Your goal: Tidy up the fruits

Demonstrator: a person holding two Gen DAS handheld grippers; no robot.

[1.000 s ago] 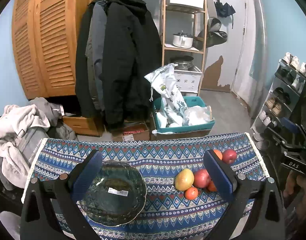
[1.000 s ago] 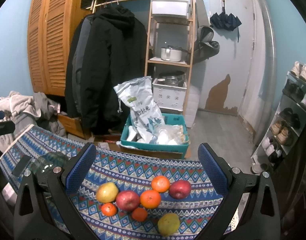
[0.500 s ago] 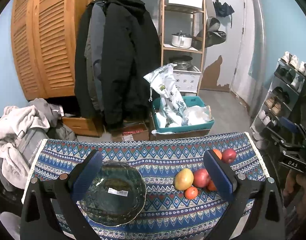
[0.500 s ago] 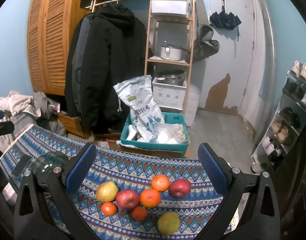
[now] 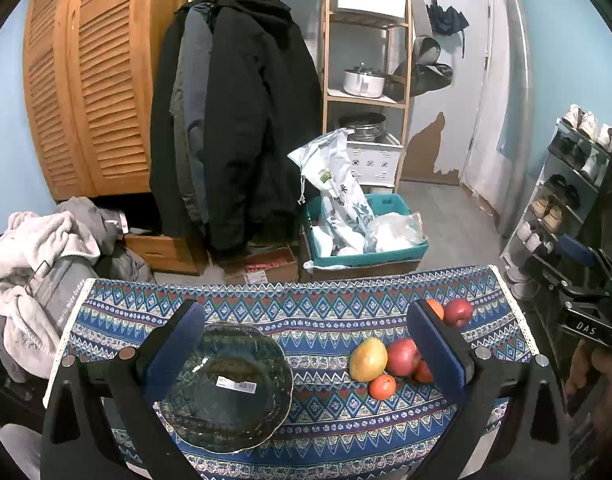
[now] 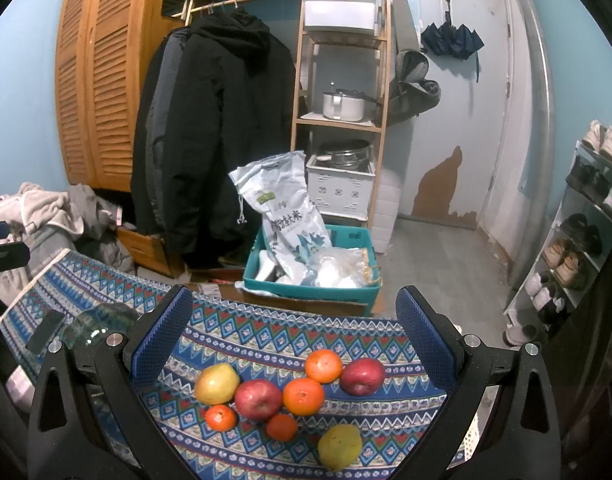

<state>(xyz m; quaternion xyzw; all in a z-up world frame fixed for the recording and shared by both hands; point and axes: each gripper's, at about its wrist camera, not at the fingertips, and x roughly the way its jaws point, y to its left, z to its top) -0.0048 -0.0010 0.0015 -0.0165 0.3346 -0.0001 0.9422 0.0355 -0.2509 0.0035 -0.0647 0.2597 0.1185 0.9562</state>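
Eight fruits lie bunched on the patterned table [image 6: 266, 332]: two yellow pears [image 6: 217, 383], two red apples [image 6: 258, 399] and four oranges [image 6: 303, 397], all close together or touching, at the table's right part in the left view. A glass bowl [image 5: 226, 384] sits well apart to their left, bearing a white barcode sticker [image 5: 236, 385] too small to read. A grey bag [image 5: 62, 296] beside the table reads "nice today". A rice sack [image 6: 282, 208] in the teal bin [image 6: 309, 284] carries Chinese characters. The left tool [image 5: 306, 344] is spread wide, empty, hovering over bowl and fruit. The right tool [image 6: 294, 336] is likewise wide apart, holding nothing, above the fruit; in the left view its body shows "DAS".
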